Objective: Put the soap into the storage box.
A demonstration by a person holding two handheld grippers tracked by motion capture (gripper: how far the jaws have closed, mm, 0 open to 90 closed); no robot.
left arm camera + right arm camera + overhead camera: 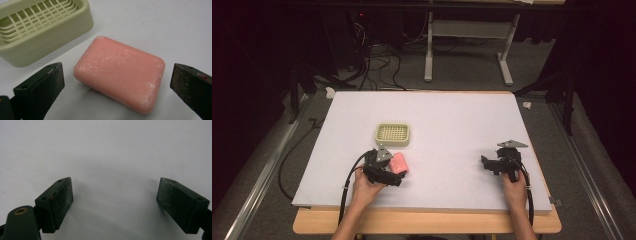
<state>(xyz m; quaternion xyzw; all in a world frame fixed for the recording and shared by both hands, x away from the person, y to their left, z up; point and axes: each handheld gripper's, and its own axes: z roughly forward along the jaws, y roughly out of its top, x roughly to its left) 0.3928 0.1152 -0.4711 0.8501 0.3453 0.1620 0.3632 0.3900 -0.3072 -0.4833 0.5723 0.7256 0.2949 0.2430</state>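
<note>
A pink bar of soap (120,73) lies flat on the white board, also seen as the pink soap (399,163) in the high view. Just beyond it stands a pale green slotted soap dish (392,134), the same soap dish (37,27) showing at the upper left of the left gripper view. My left gripper (117,85) is open, its jaws either side of the soap with a gap on each side; from above, the left gripper (388,170) sits right at the soap. My right gripper (115,202) is open over bare board, and the right gripper (488,164) rests at the board's right.
The white board (452,130) lies on a wooden table (427,222). Cables and a metal table frame (467,45) sit on the floor beyond. The person's hands enter from the bottom edge.
</note>
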